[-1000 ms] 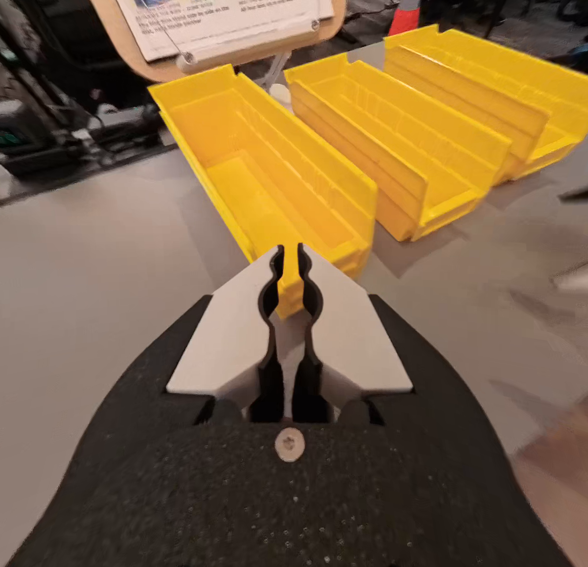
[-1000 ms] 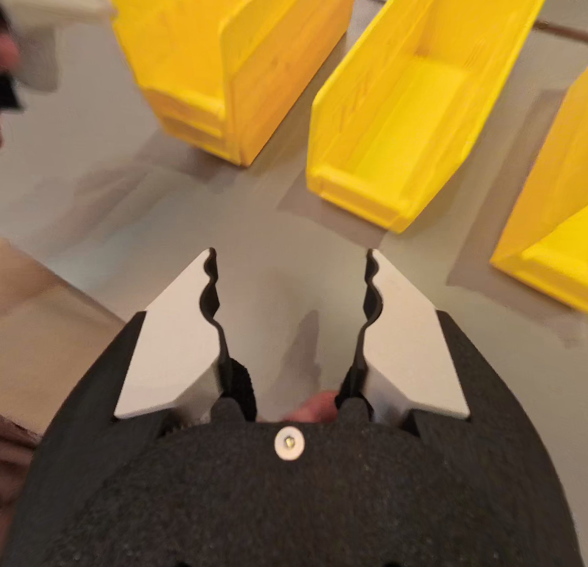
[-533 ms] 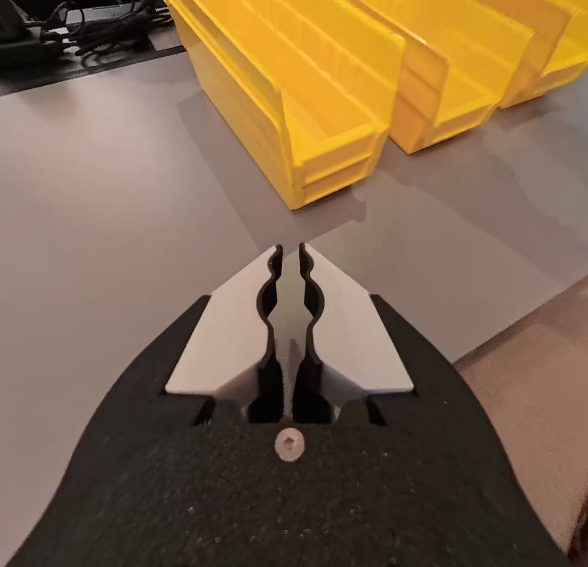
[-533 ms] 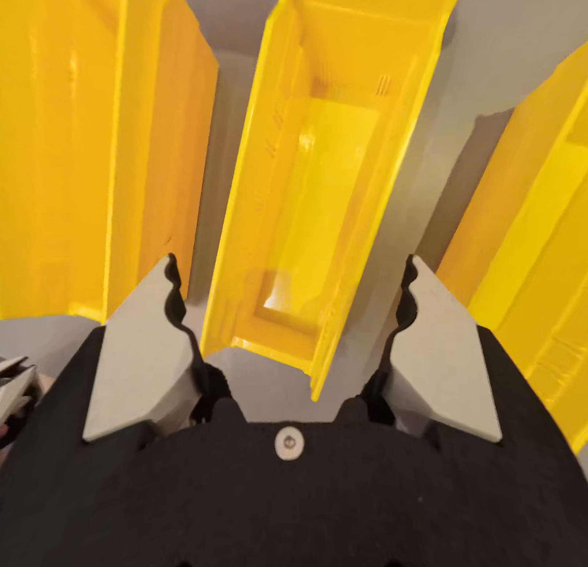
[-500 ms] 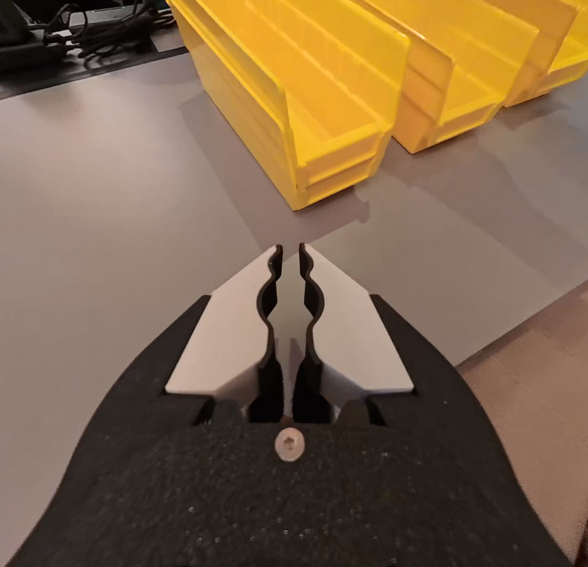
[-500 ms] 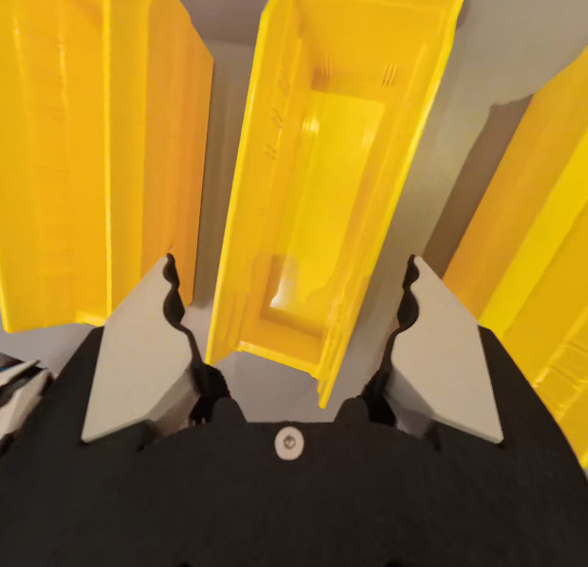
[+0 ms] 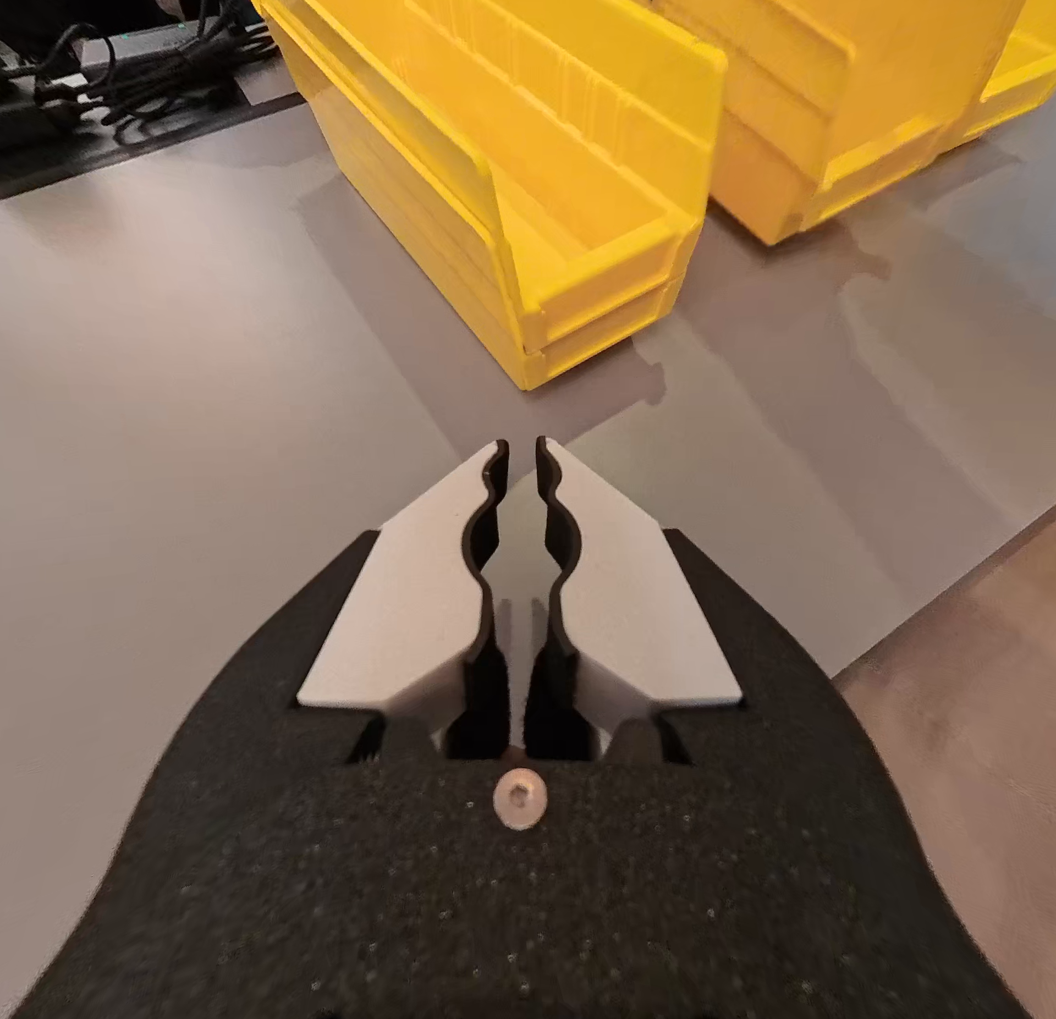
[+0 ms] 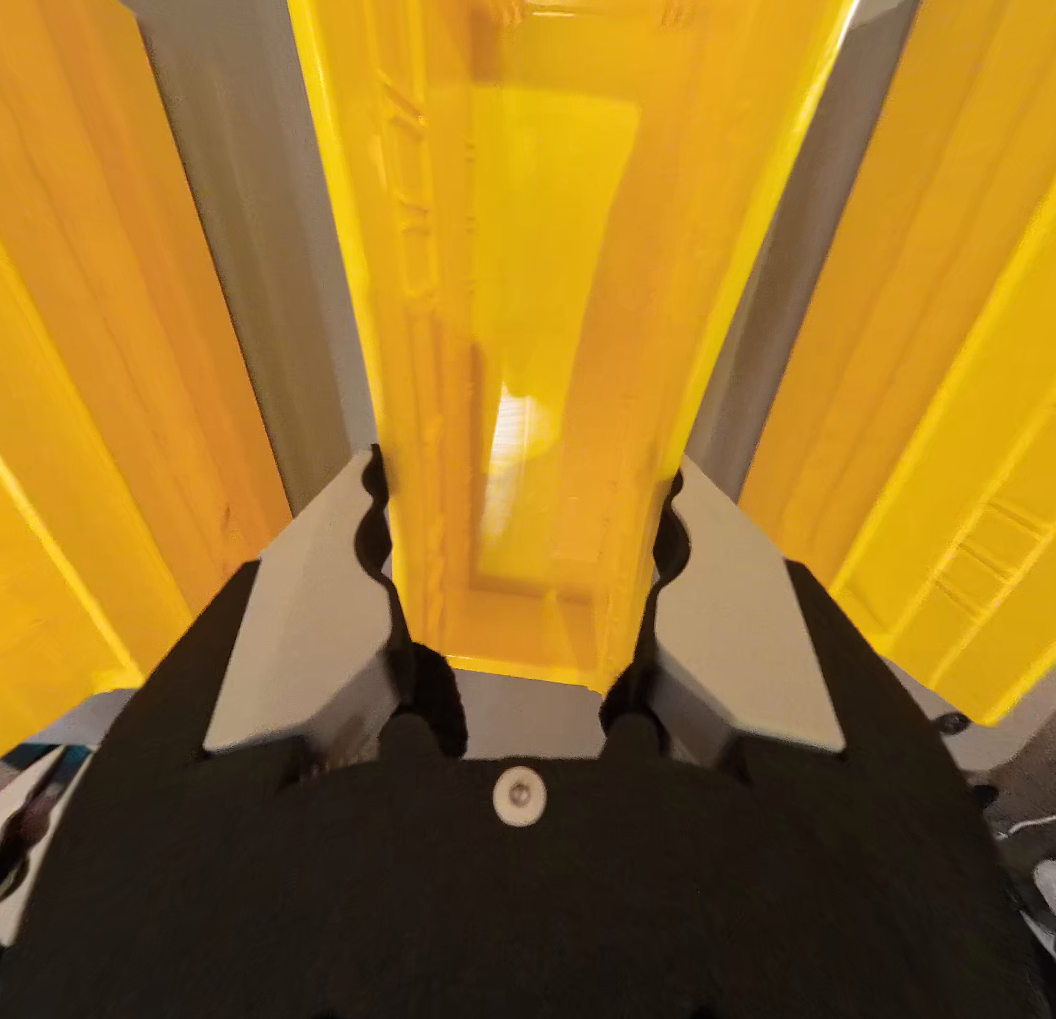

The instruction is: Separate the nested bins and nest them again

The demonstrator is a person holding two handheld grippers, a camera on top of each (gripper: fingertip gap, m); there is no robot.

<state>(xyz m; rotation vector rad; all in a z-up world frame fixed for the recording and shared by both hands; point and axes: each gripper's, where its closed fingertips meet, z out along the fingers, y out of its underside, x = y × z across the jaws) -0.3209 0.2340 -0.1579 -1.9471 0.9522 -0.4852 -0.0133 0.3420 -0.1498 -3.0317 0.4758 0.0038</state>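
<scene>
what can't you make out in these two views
- Right wrist view: whether the right tool actually presses the middle bin; its fingers flank the walls, but motion blur hides contact.
- Right wrist view: the bin's near end is covered by the tool body; its far end is cut off by the top edge.
- Left wrist view: the far ends of the nested bins are cut off at the top; the left tool is nearly closed and empty.

No writing, label, brand, number or sign can be read in either view. The yellow bins (image 7: 571, 151) carry only moulded ribs and slots, and the grey bench (image 7: 171, 420) bears no markings.
</scene>
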